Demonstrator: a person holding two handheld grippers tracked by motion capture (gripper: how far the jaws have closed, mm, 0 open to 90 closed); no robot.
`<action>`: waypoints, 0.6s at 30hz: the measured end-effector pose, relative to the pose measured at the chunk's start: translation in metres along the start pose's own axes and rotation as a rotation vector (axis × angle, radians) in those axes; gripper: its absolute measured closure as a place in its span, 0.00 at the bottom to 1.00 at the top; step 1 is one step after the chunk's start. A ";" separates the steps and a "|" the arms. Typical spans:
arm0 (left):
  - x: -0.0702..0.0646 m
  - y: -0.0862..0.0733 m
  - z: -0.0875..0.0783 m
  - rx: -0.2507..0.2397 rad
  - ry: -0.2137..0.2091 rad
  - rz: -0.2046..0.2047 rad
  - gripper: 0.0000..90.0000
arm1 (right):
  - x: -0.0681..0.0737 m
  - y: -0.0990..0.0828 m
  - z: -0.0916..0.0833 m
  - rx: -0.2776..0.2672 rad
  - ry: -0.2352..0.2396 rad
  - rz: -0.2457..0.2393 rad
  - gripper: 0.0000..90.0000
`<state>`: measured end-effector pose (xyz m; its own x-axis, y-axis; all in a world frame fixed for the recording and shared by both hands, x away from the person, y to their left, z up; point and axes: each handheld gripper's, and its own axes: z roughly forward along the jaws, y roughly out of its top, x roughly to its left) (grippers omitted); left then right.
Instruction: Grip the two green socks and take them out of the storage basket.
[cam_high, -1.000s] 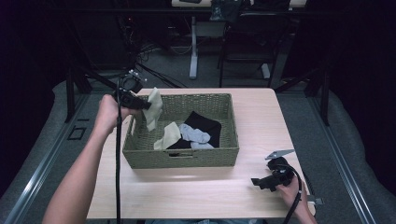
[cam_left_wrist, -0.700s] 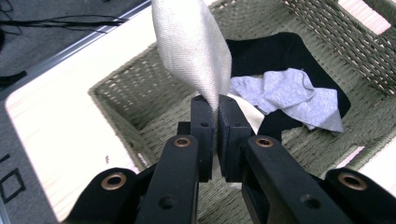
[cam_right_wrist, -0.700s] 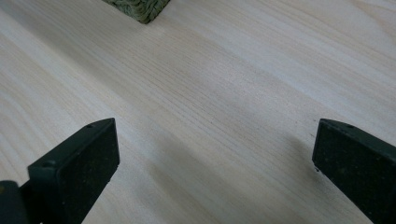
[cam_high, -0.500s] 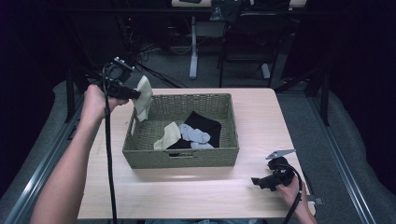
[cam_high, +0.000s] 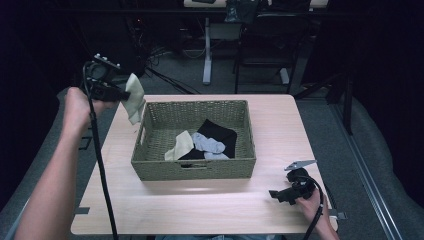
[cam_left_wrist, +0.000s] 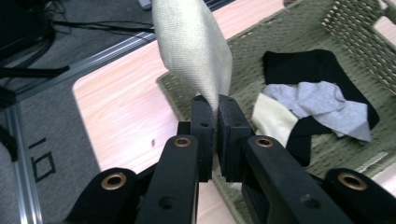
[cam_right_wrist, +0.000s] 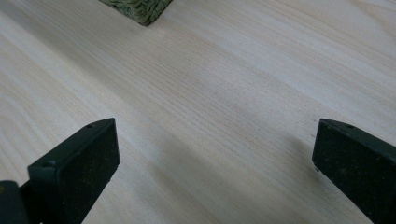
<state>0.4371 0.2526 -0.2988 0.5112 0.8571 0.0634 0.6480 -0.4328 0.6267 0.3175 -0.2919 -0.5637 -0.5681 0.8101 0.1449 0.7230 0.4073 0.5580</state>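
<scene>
My left gripper (cam_high: 121, 94) is raised above the table's far left corner and is shut on a beige sock (cam_high: 134, 98), which hangs just outside the left wall of the woven basket (cam_high: 150, 167). In the left gripper view the beige sock (cam_left_wrist: 196, 44) rises from between the closed jaws, gripper (cam_left_wrist: 215, 100). In the basket lie a black garment (cam_high: 216, 134), a grey sock (cam_high: 209, 144) and a cream sock (cam_high: 181, 145). My right gripper (cam_high: 275, 193) rests on the table near the front right corner; its pads (cam_right_wrist: 81, 161) stand wide apart with bare wood between them.
The wooden table (cam_high: 165, 210) has free room in front of the basket and to its right. A basket corner (cam_right_wrist: 140, 9) lies far ahead of the right gripper. Chairs and desk legs (cam_high: 207, 50) stand behind the table on grey floor.
My left gripper has lifted the beige sock out of the basket and carried it up and to the left, past the basket's left wall. The right gripper has stayed put.
</scene>
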 end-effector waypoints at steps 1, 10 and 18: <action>0.003 -0.002 -0.002 -0.002 0.004 -0.007 0.96 | 0.000 0.000 0.000 0.000 0.000 0.000 0.00; 0.024 -0.021 -0.011 0.009 0.033 -0.055 0.96 | 0.000 0.000 0.000 0.006 0.002 0.006 0.00; 0.038 -0.038 -0.005 0.032 0.055 -0.092 0.96 | 0.001 0.000 0.000 0.002 0.002 0.005 0.00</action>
<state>0.4285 0.3030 -0.3162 0.4174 0.9073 0.0503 0.7090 -0.3598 0.6065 0.3173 -0.2912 -0.5633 -0.5656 0.8111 0.1491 0.7264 0.4044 0.5558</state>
